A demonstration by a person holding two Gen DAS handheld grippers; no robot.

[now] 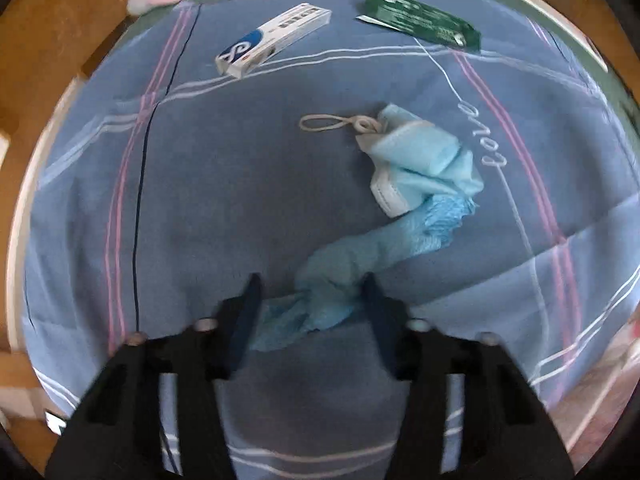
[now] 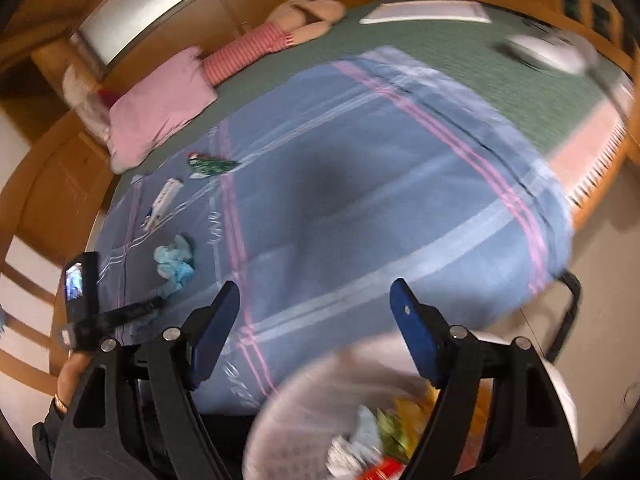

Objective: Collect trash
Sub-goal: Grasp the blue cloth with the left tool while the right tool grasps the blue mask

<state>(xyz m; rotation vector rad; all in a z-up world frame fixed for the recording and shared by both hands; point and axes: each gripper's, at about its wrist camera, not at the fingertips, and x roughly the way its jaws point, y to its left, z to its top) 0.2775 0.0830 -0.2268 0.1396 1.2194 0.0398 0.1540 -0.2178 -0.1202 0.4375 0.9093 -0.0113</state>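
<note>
Between the jaws of the left gripper (image 1: 310, 296) lies one end of a twisted light-blue cloth strip (image 1: 360, 256); the right finger touches it, the left finger stands clear, so the jaws are apart and no clamp is evident. No earlier view bears on their travel. Beyond the strip, touching its far end, sits a crumpled blue face mask (image 1: 420, 160) with its ear loop (image 1: 328, 124) stretched flat to the left on the blue plaid blanket (image 1: 220, 200). Farther up the blanket lie a white and blue toothpaste box (image 1: 272, 40) and, well apart to its right, a green wrapper (image 1: 420, 20). From the right wrist, the right gripper (image 2: 314, 300) hangs with jaws wide apart and nothing between them, above the rim of a pale basket (image 2: 288, 400) holding mixed trash (image 2: 372, 440), blurred. A hand (image 2: 70, 372) grips the left tool at lower left. At the head of the bed rest a pink pillow (image 2: 160, 112) and a striped soft toy (image 2: 256, 46).
</note>
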